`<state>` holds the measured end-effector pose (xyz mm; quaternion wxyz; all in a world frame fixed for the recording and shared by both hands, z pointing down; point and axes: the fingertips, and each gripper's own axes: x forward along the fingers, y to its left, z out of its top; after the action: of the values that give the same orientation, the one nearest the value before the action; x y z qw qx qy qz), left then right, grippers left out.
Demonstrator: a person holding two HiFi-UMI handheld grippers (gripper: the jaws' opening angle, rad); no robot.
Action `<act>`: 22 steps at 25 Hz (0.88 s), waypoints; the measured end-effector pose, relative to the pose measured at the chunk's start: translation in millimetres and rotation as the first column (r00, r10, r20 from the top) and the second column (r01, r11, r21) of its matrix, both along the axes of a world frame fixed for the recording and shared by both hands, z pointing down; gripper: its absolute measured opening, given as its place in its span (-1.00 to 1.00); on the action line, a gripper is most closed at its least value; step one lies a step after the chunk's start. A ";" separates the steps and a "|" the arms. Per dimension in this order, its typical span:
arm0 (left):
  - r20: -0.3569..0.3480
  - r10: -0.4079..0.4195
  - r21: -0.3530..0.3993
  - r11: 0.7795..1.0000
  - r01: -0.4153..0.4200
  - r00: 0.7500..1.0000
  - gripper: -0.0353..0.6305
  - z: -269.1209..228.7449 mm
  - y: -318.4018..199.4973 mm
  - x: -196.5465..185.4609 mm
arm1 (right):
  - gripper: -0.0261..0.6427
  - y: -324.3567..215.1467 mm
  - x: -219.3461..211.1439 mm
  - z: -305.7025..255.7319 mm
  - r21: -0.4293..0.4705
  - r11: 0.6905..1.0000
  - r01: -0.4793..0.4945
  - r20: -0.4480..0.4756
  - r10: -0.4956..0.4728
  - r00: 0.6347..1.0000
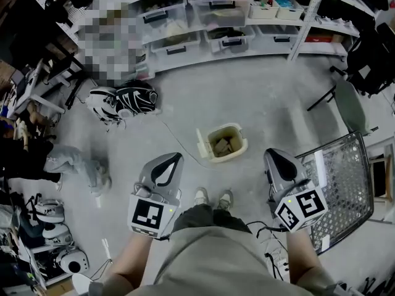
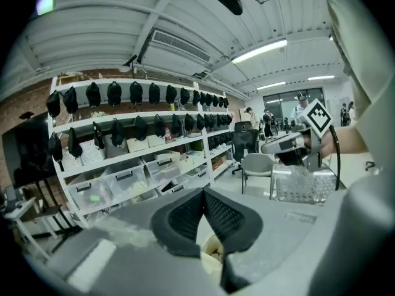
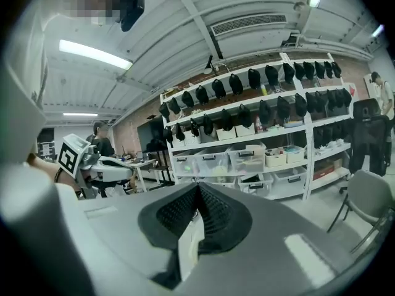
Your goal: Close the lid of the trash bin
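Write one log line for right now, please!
trash bin: on floor, lid open; left gripper: shut, empty; right gripper: shut, empty; lid untouched

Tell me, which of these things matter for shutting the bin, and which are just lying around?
For the job:
trash bin, its open lid, left gripper, right gripper.

Just lying about:
helmets, wire-mesh basket, chair, storage boxes.

Readable text: none could be made out.
Left cube (image 1: 150,216): bore a square black-and-white marker, no letters.
Right cube (image 1: 300,209): likewise.
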<state>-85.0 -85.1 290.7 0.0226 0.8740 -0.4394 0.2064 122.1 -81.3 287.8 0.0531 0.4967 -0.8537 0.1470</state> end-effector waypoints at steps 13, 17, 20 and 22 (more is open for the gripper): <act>0.039 0.040 -0.198 0.980 -0.031 0.998 -0.89 151.5 -94.0 -14.9 | -0.91 -80.5 -8.1 117.2 -0.162 0.986 -0.032 -0.055 0.024 0.998; 0.033 0.028 -0.308 0.951 -0.017 0.999 -0.89 221.0 -106.9 -20.0 | -0.91 -92.8 -16.1 173.6 -0.221 0.975 -0.032 -0.066 0.018 0.998; 0.017 0.025 -0.379 0.925 -0.017 1.000 -0.89 270.6 -113.1 -18.4 | -0.91 -99.5 -19.1 222.2 -0.269 0.963 -0.033 -0.067 0.015 0.998; 0.016 0.024 -0.423 0.906 -0.015 1.000 -0.89 305.1 -113.1 -18.8 | -0.91 -100.8 -20.1 255.7 -0.308 0.950 -0.040 -0.063 0.022 0.998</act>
<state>-103.8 -198.3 595.7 0.2046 0.8505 -0.3758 0.3058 102.0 -182.1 543.6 0.1529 0.4997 -0.8103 0.2651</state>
